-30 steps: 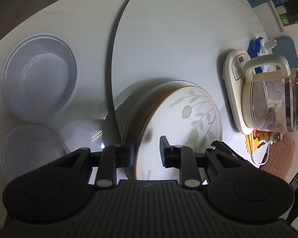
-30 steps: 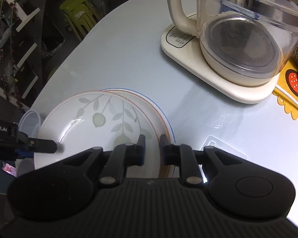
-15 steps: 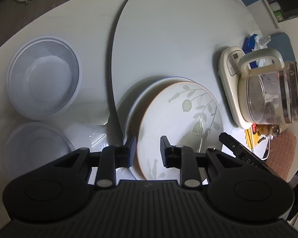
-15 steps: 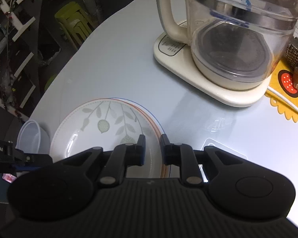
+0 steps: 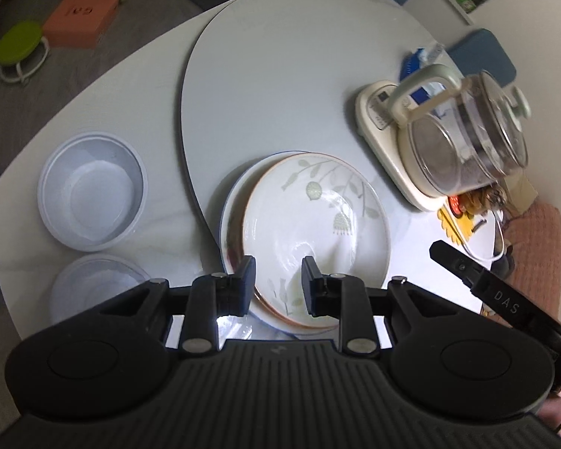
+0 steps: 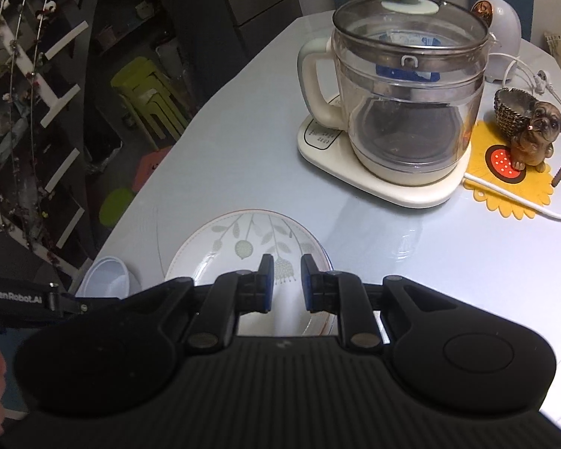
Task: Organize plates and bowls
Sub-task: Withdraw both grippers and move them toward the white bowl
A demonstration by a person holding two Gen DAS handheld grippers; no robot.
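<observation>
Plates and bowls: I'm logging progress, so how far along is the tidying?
Done: the leaf-pattern plate lies on the blue-rimmed plate, slightly off-centre. In hand: nothing; the left gripper and right gripper hang open above the stack. Left: the two white bowls sit side by side, unstacked.

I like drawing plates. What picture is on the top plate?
Pale green leaves and flowers on white top plate, thin brown rim; clearest from the left wrist.
</observation>
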